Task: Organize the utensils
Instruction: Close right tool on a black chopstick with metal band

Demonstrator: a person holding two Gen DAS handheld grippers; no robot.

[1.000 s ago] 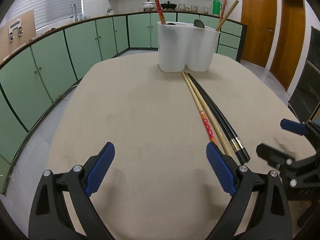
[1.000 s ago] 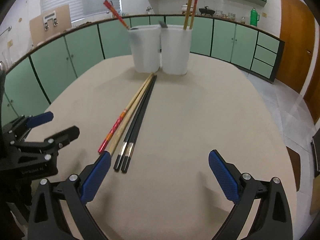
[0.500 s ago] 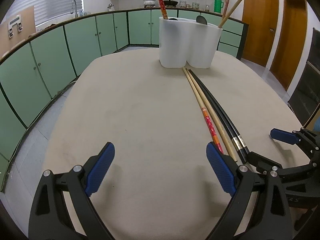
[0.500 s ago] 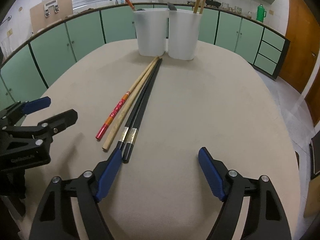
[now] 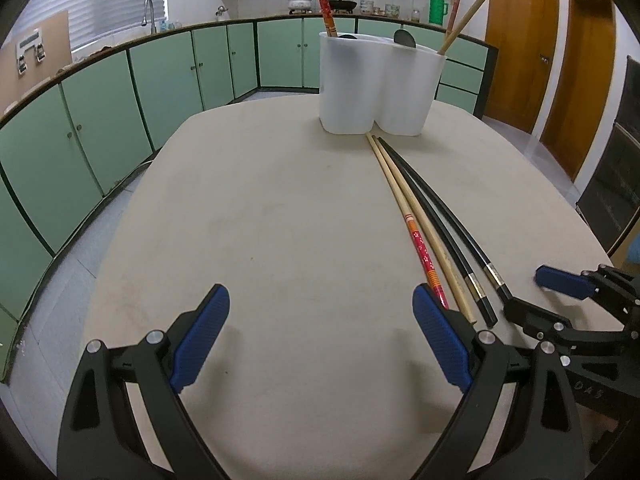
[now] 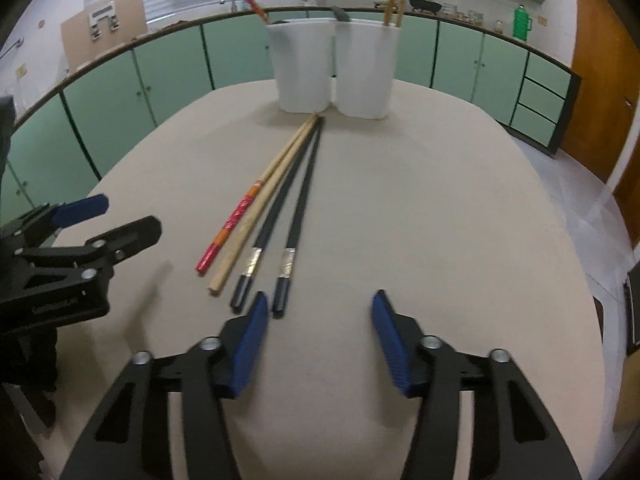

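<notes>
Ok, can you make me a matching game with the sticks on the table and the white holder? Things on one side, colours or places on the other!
Things:
1. red chopstick
2. plain wooden chopstick
3. black chopsticks
4. white holder

Clues:
A. stands at the far end of the table
B. silver bands near the close ends
C. outermost on the left in the right wrist view
D. pale, lies between the red one and the black ones

Pairs: 1-C, 2-D, 3-B, 4-A
</notes>
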